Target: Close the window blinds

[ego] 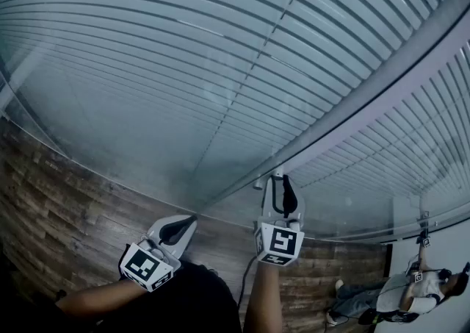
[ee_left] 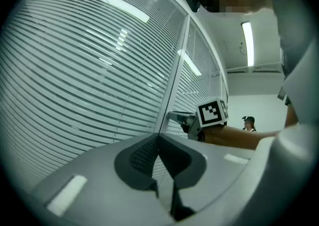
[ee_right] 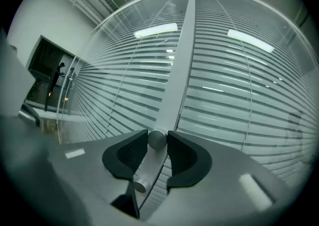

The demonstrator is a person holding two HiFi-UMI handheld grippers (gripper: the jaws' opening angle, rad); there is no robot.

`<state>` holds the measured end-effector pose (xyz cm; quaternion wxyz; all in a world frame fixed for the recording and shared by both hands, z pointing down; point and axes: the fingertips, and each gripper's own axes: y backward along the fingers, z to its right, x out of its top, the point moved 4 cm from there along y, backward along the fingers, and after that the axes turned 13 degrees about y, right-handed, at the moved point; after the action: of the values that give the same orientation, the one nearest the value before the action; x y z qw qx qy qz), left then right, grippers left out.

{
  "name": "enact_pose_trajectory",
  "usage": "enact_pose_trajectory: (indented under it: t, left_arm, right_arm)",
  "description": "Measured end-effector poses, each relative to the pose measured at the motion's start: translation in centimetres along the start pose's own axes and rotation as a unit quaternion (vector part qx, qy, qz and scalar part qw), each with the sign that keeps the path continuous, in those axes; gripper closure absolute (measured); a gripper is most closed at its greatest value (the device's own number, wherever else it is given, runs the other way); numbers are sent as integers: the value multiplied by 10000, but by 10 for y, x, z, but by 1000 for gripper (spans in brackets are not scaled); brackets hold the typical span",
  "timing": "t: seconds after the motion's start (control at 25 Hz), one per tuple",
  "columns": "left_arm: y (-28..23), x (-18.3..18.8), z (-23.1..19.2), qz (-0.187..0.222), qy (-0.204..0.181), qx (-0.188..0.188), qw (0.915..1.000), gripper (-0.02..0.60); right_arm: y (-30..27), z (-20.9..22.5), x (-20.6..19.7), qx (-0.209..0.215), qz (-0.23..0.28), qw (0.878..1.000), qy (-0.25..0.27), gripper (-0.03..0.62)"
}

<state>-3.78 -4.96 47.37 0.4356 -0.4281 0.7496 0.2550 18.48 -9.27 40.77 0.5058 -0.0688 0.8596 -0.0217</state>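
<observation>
Window blinds (ego: 183,67): horizontal slats run to both sides of the frame post (ego: 382,96), apparently behind glass. Dark gaps show between the slats, so I judge them not yet fully tilted shut. The slats look thin, light and easily bent. With glass in front they cannot be handled directly, so any tilt has to come through the control on the post.

Frame post: pale, rigid, fixed. It will not give under load.

Right tongs (ee_right: 157,144): at the post, pointing roughly level, pads closed on the knob (ee_right: 157,139) from opposite sides and touching it left and right.

Left tongs (ego: 192,219): well to the left of the post, in front of the slats. Pads closed together with nothing between them, touching nothing.

Knob: small, round, metallic, standing out from the face of the post. Judged hard, smooth and likely slippery. Best hold is across its round flank, squarely between the ribbed pads, as now. Expect to turn it about its own axis with a firm squeeze. A skewed hold could slip off.
</observation>
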Motion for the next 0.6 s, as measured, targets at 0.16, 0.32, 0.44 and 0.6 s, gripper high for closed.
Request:
enact_pose_trajectory:
  t: [0.16, 0.32, 0.44, 0.6]
  left_arm:
    - [0, 8, 12, -13, -70, -194, 9998, 583]
    - [1, 7, 12, -37, 22, -205, 9998, 583]
    - [1, 9, 10, -11, 133, -183, 9997, 583]
    - [1, 9, 10, -7, 118, -175, 9998, 583]
  right_arm:
    - [2, 0, 9, 106, -44, 9983, 571, 467]
    - [3, -5, 11, 184, -152, 9915, 1281, 467]
    - [3, -5, 10, 206, -87, 9893, 1444, 467]
    - [2, -6, 9, 168, -128, 9883, 1507, 465]
